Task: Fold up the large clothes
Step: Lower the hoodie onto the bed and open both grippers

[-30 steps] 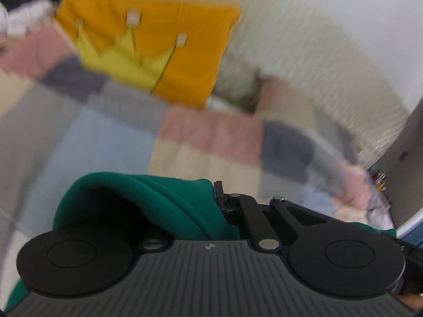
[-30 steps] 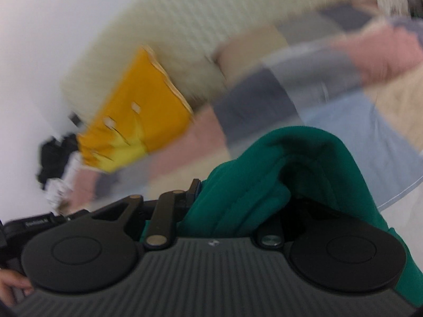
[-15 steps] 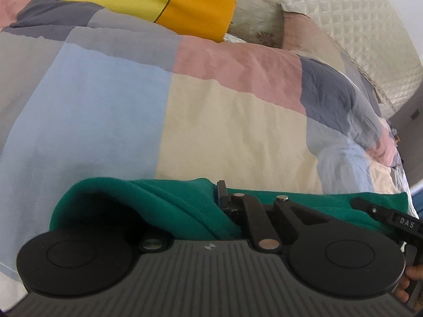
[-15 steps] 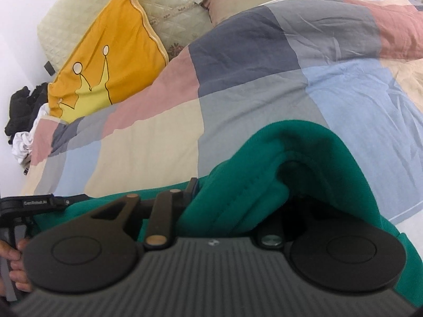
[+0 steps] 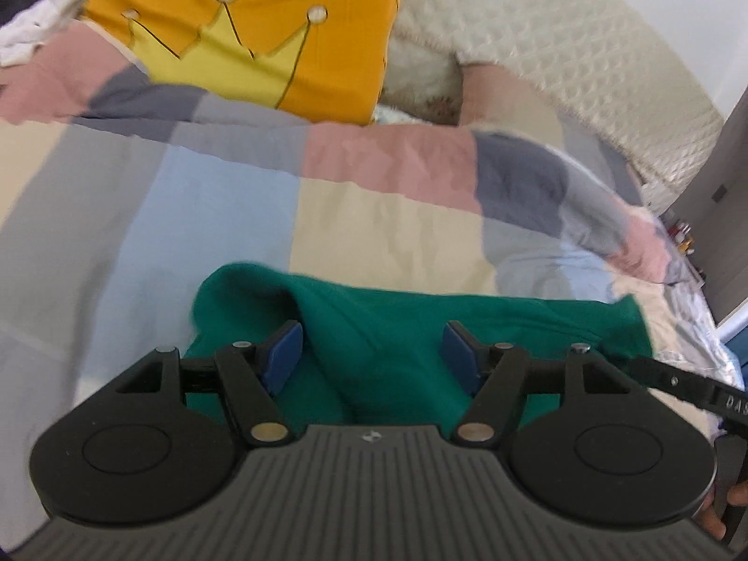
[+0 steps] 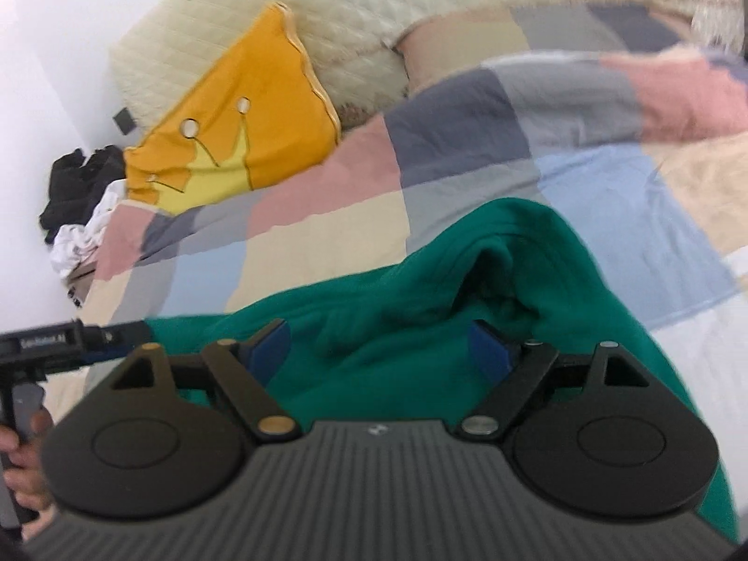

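With both the left gripper (image 5: 369, 350) and right gripper (image 6: 381, 350) just opened, jaws apart, the garment (image 5: 397, 322) lies loose between them, so we should back out straight without snagging the fold.

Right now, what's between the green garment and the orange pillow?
Only bare patchwork quilt: no item lies between the green garment and the orange pillow. Both wrist views show it.

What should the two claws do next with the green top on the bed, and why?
Probably back both away. The left claw and right claw have just been opening, their blue pads stand clear of the green top, and it lies on the patchwork quilt, so the fold looks set down.
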`<state>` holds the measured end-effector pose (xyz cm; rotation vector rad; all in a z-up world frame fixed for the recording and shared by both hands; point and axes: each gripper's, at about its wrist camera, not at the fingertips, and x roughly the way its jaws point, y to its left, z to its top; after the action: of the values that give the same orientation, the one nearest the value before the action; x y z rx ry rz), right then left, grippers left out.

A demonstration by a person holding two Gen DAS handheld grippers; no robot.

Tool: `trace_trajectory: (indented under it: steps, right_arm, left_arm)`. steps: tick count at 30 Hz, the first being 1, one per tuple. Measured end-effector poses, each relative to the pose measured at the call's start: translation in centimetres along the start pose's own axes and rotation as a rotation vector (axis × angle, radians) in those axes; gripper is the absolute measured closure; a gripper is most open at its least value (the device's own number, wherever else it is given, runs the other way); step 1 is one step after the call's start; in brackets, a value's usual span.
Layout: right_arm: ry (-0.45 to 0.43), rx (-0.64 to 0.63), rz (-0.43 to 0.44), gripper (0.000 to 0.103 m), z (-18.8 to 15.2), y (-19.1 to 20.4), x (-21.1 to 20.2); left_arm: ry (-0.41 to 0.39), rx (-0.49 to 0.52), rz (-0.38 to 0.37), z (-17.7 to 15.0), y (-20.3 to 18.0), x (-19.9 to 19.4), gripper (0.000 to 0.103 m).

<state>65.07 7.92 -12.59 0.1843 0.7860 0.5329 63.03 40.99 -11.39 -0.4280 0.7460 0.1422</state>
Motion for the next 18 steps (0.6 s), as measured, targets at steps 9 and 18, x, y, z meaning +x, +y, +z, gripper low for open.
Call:
trace_trajectory:
  steps: [9, 18]
  right_arm:
    - [-0.109, -0.097, -0.016, 0.018, -7.0, 4.2, -14.9]
    - [-0.133, -0.174, -0.025, 0.018, -17.3, 5.5, -23.6]
  left_arm:
    - [-0.108, 0.017, -0.009, -7.6, -0.9, -16.0, 0.031]
    - [-0.102, 0.027, 0.004, -18.6, 1.7, -25.7, 0.031]
